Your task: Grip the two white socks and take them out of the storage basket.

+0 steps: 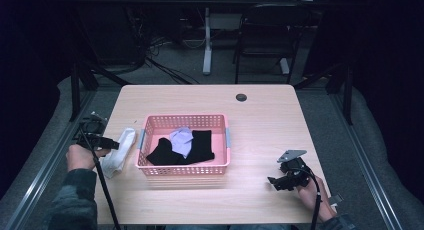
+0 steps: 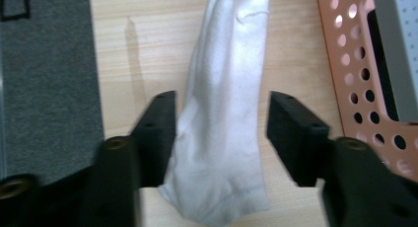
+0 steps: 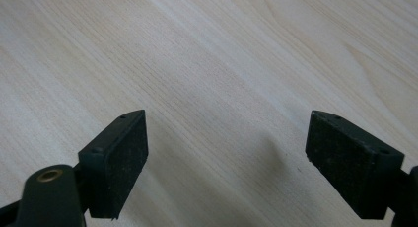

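Two grippers are at the table, and the left gripper [image 2: 222, 116] is the one placed to act. Its jaws stand apart on either side of a white sock [image 2: 224, 123], neither pad pressing on the cloth. The sock lies flat on the table [image 1: 260, 120], just beside the left wall of the pink basket [image 1: 186, 171], which holds dark and pale clothes. In the left gripper view the sock's long axis runs straight away from the gripper, its cuff end nearest, so the jaws would close across its width. The right gripper [image 3: 226, 158], also open with nothing between its jaws, rests over bare wood well apart on the far side of the basket. A pickup probably falls to the left hand [image 1: 80, 156].
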Demonstrator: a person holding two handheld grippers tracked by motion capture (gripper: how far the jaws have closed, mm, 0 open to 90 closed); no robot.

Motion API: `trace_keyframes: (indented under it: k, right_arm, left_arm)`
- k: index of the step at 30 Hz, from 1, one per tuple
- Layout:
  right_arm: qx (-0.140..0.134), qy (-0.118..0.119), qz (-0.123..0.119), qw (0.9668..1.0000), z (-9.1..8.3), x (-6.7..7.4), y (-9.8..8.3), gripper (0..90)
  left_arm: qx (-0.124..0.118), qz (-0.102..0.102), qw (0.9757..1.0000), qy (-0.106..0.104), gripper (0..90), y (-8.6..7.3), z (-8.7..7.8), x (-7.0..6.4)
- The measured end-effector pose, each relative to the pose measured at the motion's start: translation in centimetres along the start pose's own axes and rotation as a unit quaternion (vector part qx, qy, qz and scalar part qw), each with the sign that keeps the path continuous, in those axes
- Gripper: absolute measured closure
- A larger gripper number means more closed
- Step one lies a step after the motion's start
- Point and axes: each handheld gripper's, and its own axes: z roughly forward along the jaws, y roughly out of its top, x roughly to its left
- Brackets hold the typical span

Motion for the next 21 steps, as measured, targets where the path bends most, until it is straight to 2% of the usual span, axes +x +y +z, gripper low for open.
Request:
trace_keyframes:
  k: [4, 7, 11, 13, 15, 18, 21]
  right_arm:
    - [0.001, -0.003, -0.001, 1.0, 0.0, 0.0, 0.0, 15.6]
    - [0.002, -0.004, -0.001, 1.0, 0.0, -0.1, 0.0, 15.6]
    - [-0.006, 0.001, 0.003, 1.0, 0.0, 0.1, 0.0, 15.5]
    - [-0.001, -0.003, -0.002, 1.0, -0.1, 0.1, 0.1, 15.5]
    - [-0.002, -0.001, -0.001, 1.0, 0.0, 0.1, 0.1, 15.4]
    - [-0.002, -0.001, 0.001, 1.0, 0.0, 0.1, 0.1, 15.4]
    - [0.002, -0.002, -0.004, 1.0, 0.0, 0.1, 0.1, 15.4]
  left_arm:
    - [-0.025, 0.012, 0.9996, 0.001, 23.4, -0.9, -1.9, -0.5]
    - [-0.047, 0.024, 0.9986, -0.003, 15.0, -2.0, -3.4, -1.2]
    - [-0.063, 0.037, 0.9973, -0.005, 12.2, -3.2, -4.5, -2.1]
    - [-0.074, 0.052, 0.9959, -0.003, 11.9, -4.6, -5.2, -3.0]
    - [-0.077, 0.053, 0.9956, -0.006, 10.6, -5.0, -5.3, -3.1]
    - [-0.088, 0.057, 0.9945, -0.009, 9.1, -6.6, -5.5, -3.6]
    - [-0.088, 0.062, 0.9942, -0.007, 7.2, -7.6, -5.6, -4.1]
